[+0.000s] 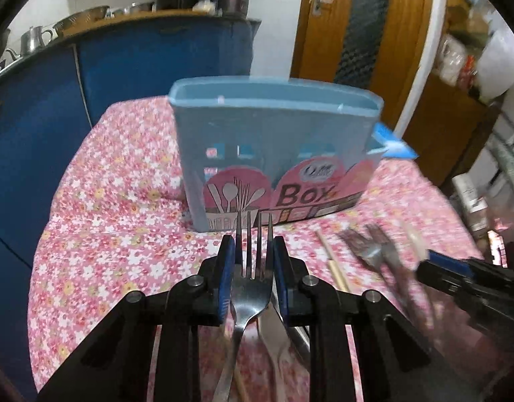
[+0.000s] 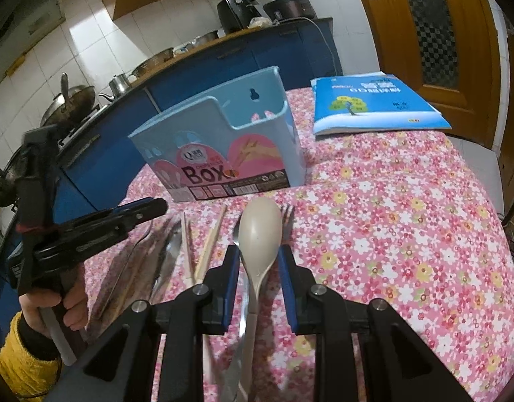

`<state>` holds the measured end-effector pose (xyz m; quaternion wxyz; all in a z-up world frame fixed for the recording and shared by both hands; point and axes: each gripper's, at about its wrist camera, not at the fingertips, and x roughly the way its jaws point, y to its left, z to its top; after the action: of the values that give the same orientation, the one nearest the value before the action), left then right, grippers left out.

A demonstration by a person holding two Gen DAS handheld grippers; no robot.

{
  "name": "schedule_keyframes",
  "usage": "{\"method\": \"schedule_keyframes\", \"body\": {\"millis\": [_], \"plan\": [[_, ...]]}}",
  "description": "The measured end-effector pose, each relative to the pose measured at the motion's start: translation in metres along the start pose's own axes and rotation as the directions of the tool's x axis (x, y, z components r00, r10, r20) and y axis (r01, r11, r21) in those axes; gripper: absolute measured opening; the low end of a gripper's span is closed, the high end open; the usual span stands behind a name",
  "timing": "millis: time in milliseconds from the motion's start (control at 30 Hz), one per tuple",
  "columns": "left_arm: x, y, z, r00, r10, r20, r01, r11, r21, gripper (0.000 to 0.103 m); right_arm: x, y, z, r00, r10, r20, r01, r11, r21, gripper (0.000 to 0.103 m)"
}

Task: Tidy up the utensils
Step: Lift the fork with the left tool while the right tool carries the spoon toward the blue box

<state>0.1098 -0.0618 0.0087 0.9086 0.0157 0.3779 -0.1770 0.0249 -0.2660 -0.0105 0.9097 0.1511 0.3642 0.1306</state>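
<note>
**Both tongs loaded, the box straight ahead**

In the left wrist view, our left tongs stand narrow, with the blue pads against the head of a metal fork. Its long axis runs along the fingers, the tines pointing forward at the utensil box. The box stands upright on the bench, just beyond the tines, its open top higher than the fork.

In the right wrist view, our right tongs are nearly closed on a beige spoon, bowl forward. Here the box lies ahead and slightly to the left. We judge the left hand nearer, so the fork should rise first over the rim.
</note>
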Motion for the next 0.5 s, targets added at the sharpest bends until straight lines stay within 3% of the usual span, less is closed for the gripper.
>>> {"method": "schedule_keyframes", "body": {"millis": [200,500], "plan": [[-0.046,0.011,-0.008,0.991,-0.068,0.113,0.071,0.997,-0.02,0.022,-0.013,0.016,0.001,0.998,0.028,0.053,-0.027,0.999,-0.024,0.026],[-0.094,0.029,-0.013,0.966,-0.132,0.223,0.15,0.986,-0.067,0.021,-0.031,0.041,0.01,0.99,0.061,0.128,-0.053,0.997,-0.063,0.026]]}}
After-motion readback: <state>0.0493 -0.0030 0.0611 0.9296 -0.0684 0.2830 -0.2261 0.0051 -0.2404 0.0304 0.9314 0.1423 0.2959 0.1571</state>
